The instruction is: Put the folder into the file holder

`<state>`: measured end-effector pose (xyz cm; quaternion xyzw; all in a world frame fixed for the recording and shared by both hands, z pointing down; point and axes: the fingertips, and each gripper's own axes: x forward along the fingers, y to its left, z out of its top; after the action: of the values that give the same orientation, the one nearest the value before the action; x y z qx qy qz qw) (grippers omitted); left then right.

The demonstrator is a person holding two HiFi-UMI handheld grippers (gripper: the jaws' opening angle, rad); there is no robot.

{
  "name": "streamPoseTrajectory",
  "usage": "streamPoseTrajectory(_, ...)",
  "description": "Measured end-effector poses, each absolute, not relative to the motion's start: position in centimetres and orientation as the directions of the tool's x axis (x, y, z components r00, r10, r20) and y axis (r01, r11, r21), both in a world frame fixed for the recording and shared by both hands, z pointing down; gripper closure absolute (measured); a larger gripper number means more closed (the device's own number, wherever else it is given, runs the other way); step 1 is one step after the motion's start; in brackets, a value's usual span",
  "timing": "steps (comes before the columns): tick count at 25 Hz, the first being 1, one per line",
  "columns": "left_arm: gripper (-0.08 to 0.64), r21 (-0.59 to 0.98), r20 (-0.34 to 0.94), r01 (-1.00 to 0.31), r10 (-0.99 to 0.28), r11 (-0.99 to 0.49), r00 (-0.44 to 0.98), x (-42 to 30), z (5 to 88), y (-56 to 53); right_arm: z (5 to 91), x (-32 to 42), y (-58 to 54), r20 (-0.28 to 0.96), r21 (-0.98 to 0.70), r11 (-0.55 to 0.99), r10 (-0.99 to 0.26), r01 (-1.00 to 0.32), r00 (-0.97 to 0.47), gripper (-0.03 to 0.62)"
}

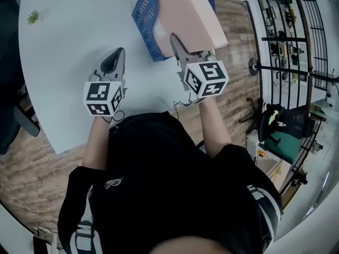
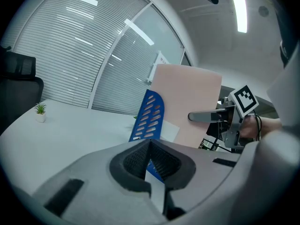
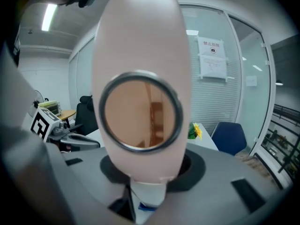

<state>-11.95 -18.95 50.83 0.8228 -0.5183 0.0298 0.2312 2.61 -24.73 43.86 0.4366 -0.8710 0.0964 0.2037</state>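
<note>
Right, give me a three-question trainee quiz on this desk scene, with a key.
1. True or false: the left gripper holds the pink folder.
2. What colour is the file holder? A red, B blue, C green.
3. Fill in: near the far left edge of the white table stands a small ____.
Key: 1 false, the right gripper is shut on it; 2 B; 3 potted plant.
</note>
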Motion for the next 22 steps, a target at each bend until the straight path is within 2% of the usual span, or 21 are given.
streamPoseTrajectory(6,0.561,0.344,0.293,-0.874,-0.845,-0.344,0.448,-12.6,50.7,-18.6,44.8,3.3,-23.9,0.336,-0.019,0.568,-0.771,-0.822,-0.541,0.449)
streamPoseTrajectory(22,0.561,0.343,0.308,-0.875,-0.839,-0.342,0.448,-12.1,51.3,-18.8,47.7,3.3,-24.5,0.363,-0.033,0.567,-0.761,-0.823,-0.538,0.446)
